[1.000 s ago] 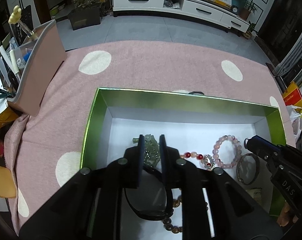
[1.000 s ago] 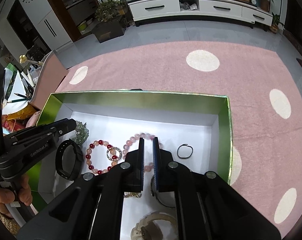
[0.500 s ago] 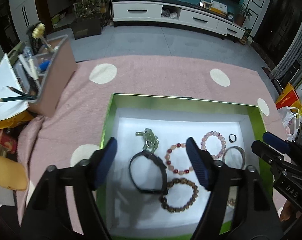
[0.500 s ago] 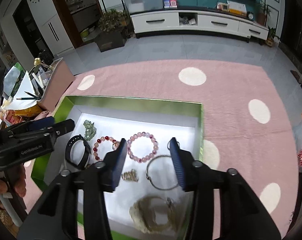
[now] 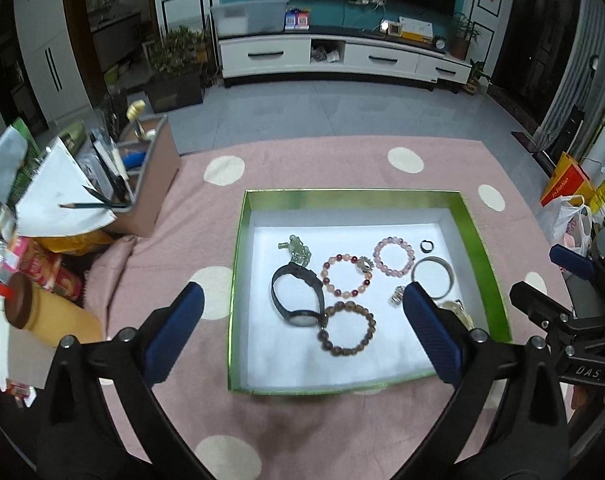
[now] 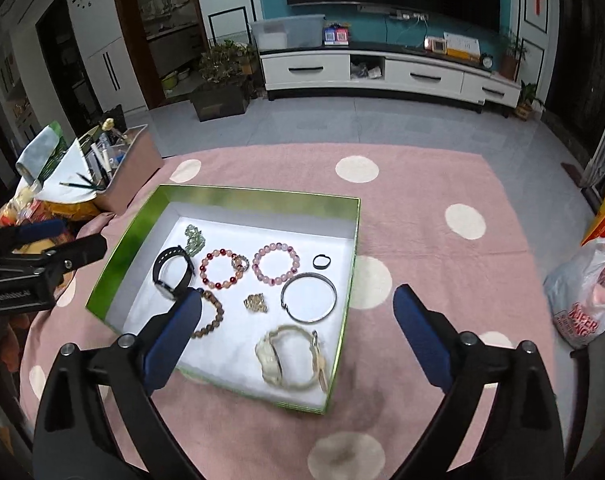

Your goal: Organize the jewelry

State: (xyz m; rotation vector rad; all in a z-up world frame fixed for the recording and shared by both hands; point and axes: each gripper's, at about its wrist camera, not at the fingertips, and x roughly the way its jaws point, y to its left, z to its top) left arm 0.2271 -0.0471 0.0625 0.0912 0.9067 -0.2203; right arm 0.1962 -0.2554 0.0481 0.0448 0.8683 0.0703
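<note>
A green-rimmed white box lies on the pink dotted cloth. Inside lie a black watch, a green bead piece, a red and pink bead bracelet, a pink bead bracelet, a brown bead bracelet, a silver bangle, a small black ring, a gold piece and a pale watch. My left gripper and right gripper are wide open, empty, raised above the box's near side.
A pink organizer with pencils and papers stands at the left, beside snack packets and a yellow bottle. A plastic bag lies off the cloth at the right. A TV cabinet stands far behind.
Both grippers were shut low inside the box, then opened wide and pulled back and up. The green bead piece and the jewelry stay in the box.
</note>
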